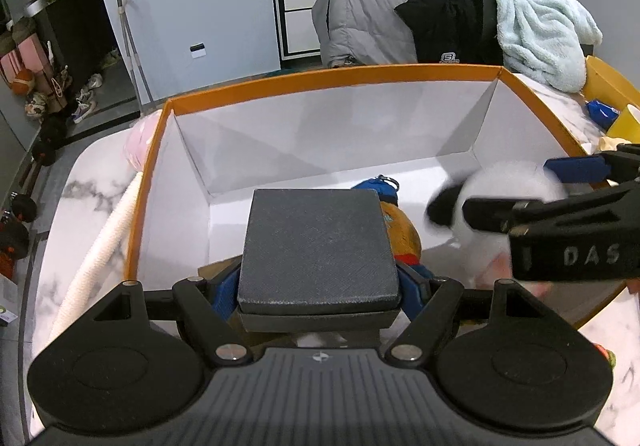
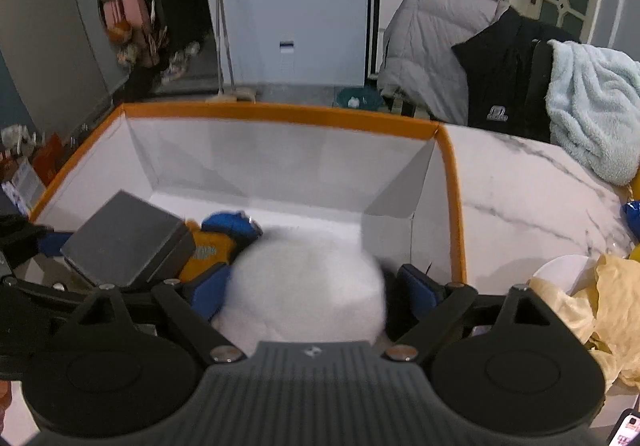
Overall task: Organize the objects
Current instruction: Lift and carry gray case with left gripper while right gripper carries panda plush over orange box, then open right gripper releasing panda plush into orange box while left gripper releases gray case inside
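Left tongs (image 1: 320,286): I hold a dark grey box (image 1: 318,246) clamped between the blue pads, low over the near end of the orange-rimmed carton (image 1: 332,80).

Right tongs (image 2: 310,286): jaws wide, a blurred white plush toy (image 2: 308,286) between the pads; I cannot tell whether they press on it.

Carton contents: orange and blue plush toy (image 2: 216,246) on the white floor, between the box and the white toy.

Carton location: marble table (image 2: 520,182).

Beyond the table: grey jacket (image 1: 368,6), black jacket (image 1: 452,18), pale blue towel (image 1: 544,34).
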The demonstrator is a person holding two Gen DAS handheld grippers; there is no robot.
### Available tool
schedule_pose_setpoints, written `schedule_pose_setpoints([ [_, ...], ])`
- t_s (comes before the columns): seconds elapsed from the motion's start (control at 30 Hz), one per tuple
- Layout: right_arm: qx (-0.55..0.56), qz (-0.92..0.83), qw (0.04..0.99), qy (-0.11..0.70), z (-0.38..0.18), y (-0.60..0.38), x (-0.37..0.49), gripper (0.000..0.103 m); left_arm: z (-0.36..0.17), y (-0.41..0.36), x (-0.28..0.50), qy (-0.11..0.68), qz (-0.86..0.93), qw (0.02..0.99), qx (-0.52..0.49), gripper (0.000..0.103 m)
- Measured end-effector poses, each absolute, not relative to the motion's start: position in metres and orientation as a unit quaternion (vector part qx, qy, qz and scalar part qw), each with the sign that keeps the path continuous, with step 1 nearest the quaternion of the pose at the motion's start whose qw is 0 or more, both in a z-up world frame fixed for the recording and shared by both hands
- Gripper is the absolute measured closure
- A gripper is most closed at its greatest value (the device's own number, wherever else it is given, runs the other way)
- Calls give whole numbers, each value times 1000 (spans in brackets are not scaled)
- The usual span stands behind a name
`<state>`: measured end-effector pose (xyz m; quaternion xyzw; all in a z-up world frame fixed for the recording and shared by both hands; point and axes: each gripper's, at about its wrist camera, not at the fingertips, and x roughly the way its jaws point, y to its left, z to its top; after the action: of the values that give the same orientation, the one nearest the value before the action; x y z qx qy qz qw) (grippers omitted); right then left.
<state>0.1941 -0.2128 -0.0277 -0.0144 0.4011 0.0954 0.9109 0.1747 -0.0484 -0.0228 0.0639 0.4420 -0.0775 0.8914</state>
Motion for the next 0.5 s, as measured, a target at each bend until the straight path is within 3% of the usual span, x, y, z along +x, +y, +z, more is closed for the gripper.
schedule_pose_setpoints([
  [0.5,45,106,920,375,-22,-226,191,11,-4,-44,212,425,-50,902,53,14],
])
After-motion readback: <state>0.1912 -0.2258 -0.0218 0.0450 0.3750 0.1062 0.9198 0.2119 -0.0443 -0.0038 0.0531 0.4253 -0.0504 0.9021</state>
